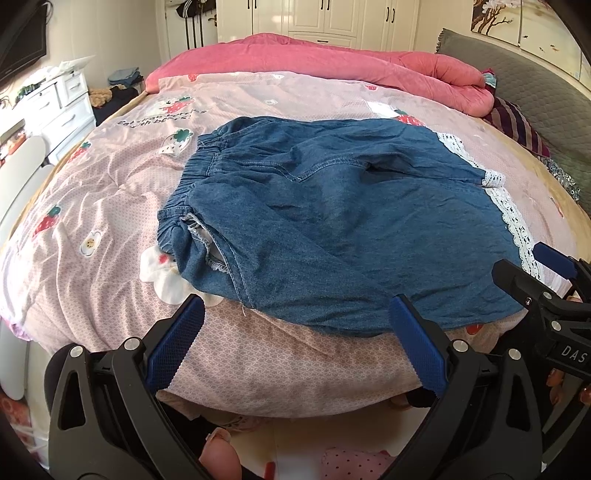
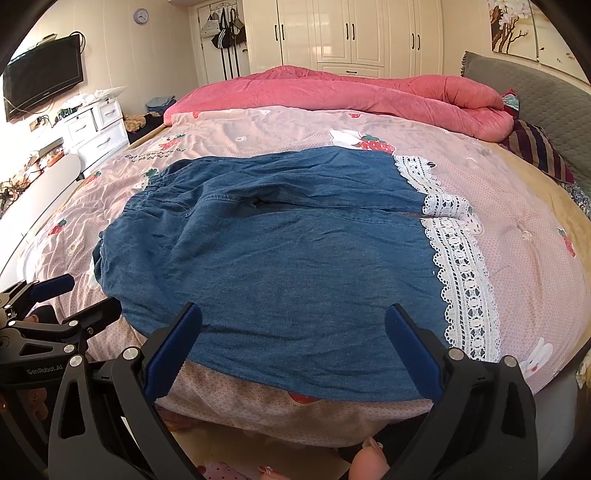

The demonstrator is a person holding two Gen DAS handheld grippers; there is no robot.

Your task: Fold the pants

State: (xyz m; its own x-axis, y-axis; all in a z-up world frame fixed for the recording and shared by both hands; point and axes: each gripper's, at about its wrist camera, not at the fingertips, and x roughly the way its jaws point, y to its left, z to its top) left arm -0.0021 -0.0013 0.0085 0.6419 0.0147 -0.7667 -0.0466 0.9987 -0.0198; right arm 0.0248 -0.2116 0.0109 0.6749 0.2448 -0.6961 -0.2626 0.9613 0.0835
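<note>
Wrinkled blue denim pants (image 1: 332, 221) with a gathered elastic waistband (image 1: 192, 177) and white lace hem trim (image 2: 461, 266) lie flat on the pink strawberry-print quilt (image 1: 92, 221). Just short of the pants' near edge, the left gripper (image 1: 295, 328) and right gripper (image 2: 293, 332) gape wide, holding nothing.

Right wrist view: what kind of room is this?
A home bedroom, most likely. The denim pants lie on a bed with a pink strawberry-print quilt, white wardrobe doors stand behind it, and a TV hangs on the left wall.
</note>
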